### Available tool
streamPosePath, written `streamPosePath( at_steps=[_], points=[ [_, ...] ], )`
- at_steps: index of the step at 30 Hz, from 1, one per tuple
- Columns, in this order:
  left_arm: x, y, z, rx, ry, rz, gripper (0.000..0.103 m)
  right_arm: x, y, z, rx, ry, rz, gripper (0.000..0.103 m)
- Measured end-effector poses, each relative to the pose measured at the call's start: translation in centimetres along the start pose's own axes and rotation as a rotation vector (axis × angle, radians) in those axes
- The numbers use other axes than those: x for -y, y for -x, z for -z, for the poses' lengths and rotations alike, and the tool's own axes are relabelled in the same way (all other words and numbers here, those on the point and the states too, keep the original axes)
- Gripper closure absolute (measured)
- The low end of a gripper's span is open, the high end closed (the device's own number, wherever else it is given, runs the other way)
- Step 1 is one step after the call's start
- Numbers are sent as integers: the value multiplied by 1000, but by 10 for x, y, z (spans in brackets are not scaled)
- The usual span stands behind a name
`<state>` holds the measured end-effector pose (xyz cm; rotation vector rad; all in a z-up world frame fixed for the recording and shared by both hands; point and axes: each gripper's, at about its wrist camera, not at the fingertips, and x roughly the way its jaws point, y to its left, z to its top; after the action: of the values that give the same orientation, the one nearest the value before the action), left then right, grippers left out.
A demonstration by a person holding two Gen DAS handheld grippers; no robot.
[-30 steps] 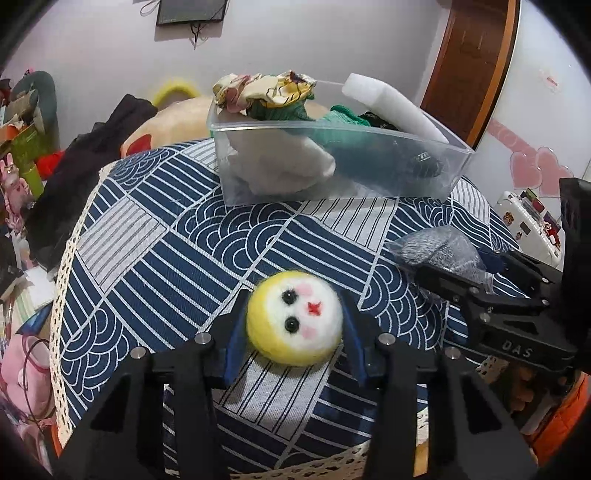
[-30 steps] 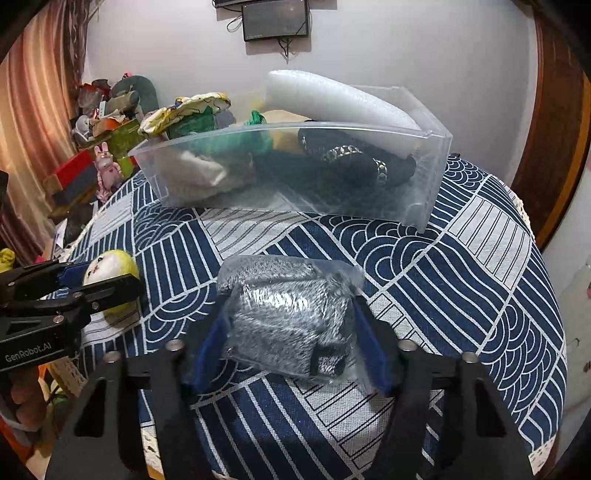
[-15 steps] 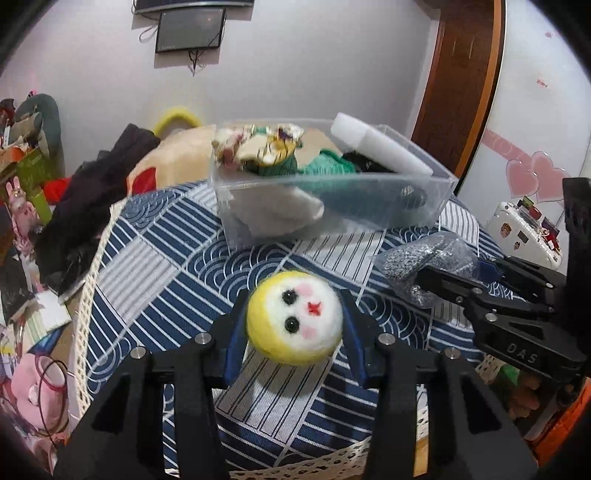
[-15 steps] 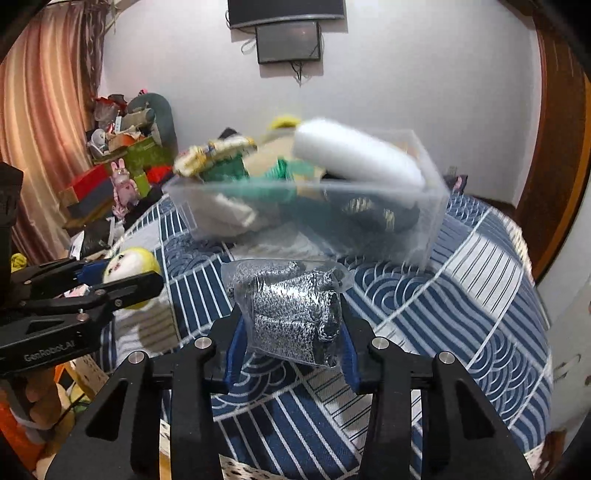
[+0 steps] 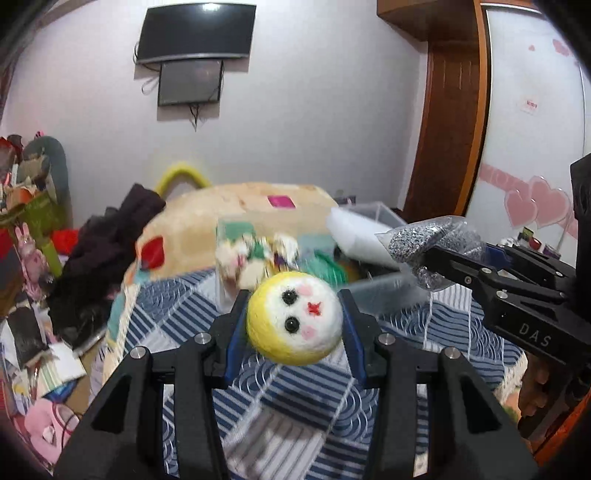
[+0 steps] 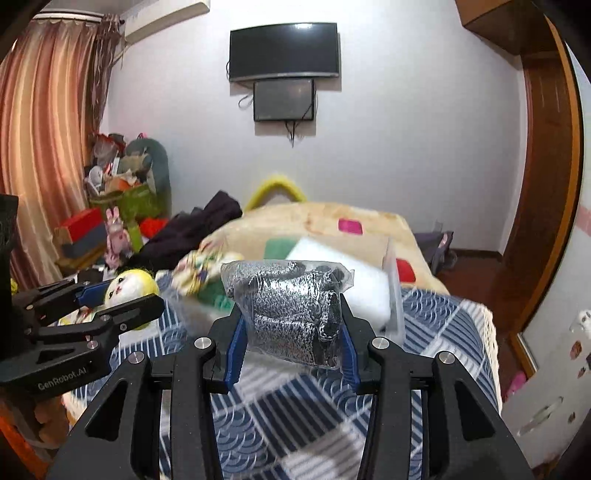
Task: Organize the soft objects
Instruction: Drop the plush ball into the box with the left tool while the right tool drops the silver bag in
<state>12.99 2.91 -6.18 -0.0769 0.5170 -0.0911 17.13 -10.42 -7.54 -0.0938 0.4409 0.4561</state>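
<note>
Both tongs are rising off the bench [image 5: 280, 402], the left tongs [image 5: 293, 325] clamping the ball [image 5: 293, 319] and the right tongs [image 6: 291, 325] clamping the bag [image 6: 286, 306], and heading toward the bin [image 5: 384, 291] at twelve o'clock, likely for dropping in.

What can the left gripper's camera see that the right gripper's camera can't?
Only the left wrist view shows the pink heart stickers by the door.

Only the right wrist view shows the striped orange curtain and the pink bunny toy.

Both show the yellow and white felt ball with a face in the left gripper, the grey knit bundle in clear plastic in the right gripper, the clear plastic bin and the black wall screen.
</note>
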Motion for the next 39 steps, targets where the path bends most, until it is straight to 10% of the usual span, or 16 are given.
streamPosePath(
  at_steps=[22,29,39],
  points=[
    [-28,-100,-9,-137,94,25,57,-13,-74,12,-131,13,-110,59],
    [-34,-90,-5,-139,123,52,43,-2,-67,6,-127,-17,-85,29],
    [-20,-42,-14,-31,72,20,35,4,-19,-9,-13,-15,-70,23]
  ],
)
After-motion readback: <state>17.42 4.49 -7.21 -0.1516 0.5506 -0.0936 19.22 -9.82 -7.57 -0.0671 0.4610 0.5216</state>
